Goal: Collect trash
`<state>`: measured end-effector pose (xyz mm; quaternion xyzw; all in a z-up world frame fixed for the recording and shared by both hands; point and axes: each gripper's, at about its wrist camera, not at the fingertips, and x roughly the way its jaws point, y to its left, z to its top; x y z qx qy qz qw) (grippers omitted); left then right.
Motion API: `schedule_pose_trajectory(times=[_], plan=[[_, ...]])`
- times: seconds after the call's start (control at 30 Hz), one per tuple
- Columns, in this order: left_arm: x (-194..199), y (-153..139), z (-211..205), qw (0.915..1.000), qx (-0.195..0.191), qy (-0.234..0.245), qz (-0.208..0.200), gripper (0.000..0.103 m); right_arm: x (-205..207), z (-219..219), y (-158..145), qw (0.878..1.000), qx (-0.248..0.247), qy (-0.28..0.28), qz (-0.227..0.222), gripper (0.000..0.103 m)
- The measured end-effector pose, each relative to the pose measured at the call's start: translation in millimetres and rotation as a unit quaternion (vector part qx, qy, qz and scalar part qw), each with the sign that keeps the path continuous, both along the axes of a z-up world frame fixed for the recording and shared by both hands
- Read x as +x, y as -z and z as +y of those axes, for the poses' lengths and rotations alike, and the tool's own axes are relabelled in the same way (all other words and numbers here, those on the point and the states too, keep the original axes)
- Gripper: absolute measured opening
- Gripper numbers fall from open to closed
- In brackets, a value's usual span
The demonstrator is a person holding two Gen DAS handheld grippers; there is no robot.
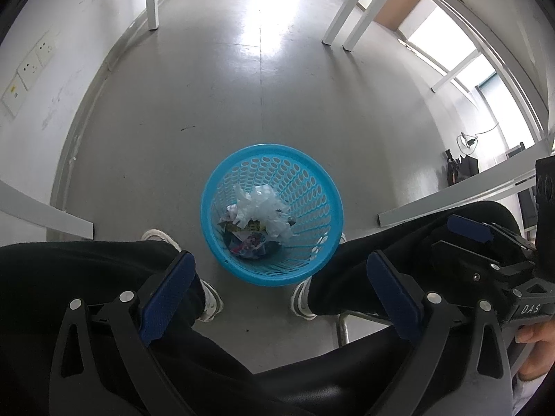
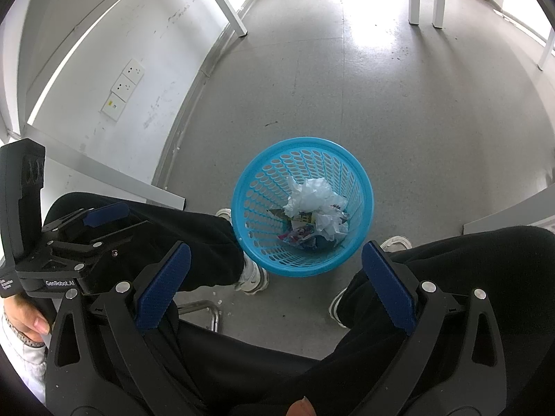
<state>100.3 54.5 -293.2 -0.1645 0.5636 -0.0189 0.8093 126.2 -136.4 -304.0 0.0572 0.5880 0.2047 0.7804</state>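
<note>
Left claw (image 1: 281, 277) and right claw (image 2: 275, 270), both spread and empty, held above basket (image 1: 322, 187); crumpled paper (image 1: 263, 204) ahead. Basket could be tipped if its rim is clipped.

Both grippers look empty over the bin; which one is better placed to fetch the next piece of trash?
Neither clearly. The left gripper and right gripper are both open, empty and above the basket. No loose trash shows on the floor.
</note>
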Motion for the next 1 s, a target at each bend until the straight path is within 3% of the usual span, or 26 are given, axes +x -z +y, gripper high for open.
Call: schedule_pose_trajectory(times=[1.0], plan=[[2.3,2.9,-1.6,0.9999,-0.008,0.006,0.007,0.097,-0.1,-0.3,-0.3,1.000,0.000,0.000,0.001,0.094]])
